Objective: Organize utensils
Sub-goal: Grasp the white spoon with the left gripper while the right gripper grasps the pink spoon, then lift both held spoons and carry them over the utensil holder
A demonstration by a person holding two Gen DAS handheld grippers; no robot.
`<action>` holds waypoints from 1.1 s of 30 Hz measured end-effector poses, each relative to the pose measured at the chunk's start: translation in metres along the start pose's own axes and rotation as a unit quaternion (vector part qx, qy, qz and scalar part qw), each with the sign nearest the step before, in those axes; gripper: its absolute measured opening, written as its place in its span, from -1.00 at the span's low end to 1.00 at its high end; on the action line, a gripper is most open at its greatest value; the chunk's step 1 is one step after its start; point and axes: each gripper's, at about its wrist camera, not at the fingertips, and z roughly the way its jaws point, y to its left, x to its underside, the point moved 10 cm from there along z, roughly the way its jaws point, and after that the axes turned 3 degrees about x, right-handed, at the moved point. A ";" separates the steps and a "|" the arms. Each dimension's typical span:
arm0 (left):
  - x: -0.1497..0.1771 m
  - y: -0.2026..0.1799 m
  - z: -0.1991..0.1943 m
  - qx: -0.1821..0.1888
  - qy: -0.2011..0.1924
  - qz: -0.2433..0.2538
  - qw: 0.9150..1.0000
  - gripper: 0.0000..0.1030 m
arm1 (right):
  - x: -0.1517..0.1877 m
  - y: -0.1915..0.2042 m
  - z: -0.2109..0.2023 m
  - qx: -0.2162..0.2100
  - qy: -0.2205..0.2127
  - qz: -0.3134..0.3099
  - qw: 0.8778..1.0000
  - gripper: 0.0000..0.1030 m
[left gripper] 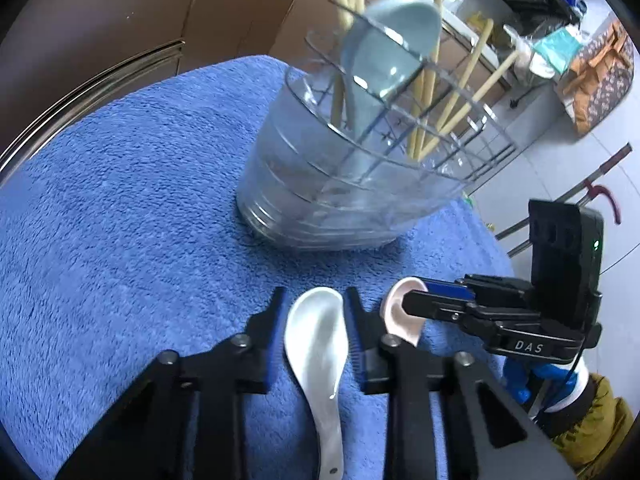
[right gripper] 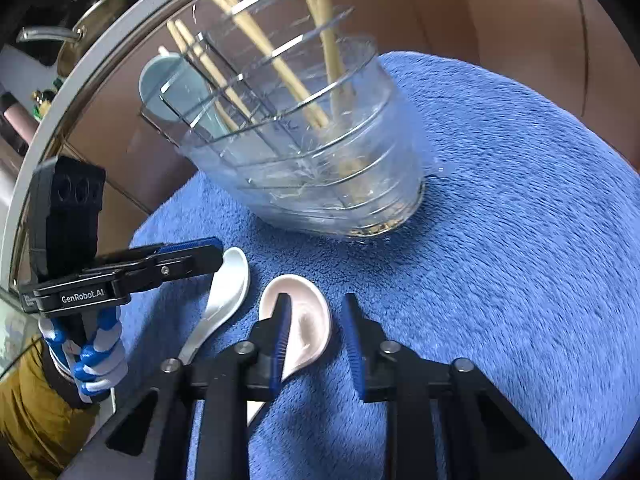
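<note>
Left claw [left gripper: 314,308] wide, straddling glossy white ceramic spoon [left gripper: 316,344]; right claw [right gripper: 316,316] wide over pink spoon [right gripper: 304,320], both near ribbed clear holder [left gripper: 340,184] on fluffy blue towel [left gripper: 120,200].

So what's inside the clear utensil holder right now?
The clear holder contains a light blue spoon and several wooden chopsticks, standing in its divider grid. Glare and ribbing hide the bottom.

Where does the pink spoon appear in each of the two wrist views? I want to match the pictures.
Left wrist view: the pink spoon is lower right of centre, partly behind the right gripper, right of the white spoon.
Right wrist view: the pink spoon is at lower centre, between the right gripper's open fingers.
Shared landmark: the clear utensil holder on the blue towel.
</note>
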 end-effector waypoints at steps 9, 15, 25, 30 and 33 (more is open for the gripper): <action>0.015 -0.010 -0.006 -0.073 -0.025 0.030 0.997 -0.95 | 0.013 0.010 -0.009 0.032 -0.010 -0.031 0.999 -0.84; 0.030 -0.030 -0.044 -0.123 -0.073 0.046 0.989 -0.95 | 0.032 0.021 -0.046 0.046 -0.046 -0.038 0.997 -0.85; 0.053 -0.080 -0.122 -0.184 -0.162 0.096 0.965 -0.95 | 0.060 0.059 -0.098 0.075 -0.093 -0.054 0.991 -0.85; 0.069 -0.102 -0.152 -0.202 -0.193 0.113 0.954 -0.95 | 0.076 0.078 -0.115 0.079 -0.110 -0.060 0.989 -0.85; 0.076 -0.110 -0.167 -0.210 -0.208 0.123 0.947 -0.95 | 0.079 0.082 -0.125 0.081 -0.120 -0.062 0.988 -0.85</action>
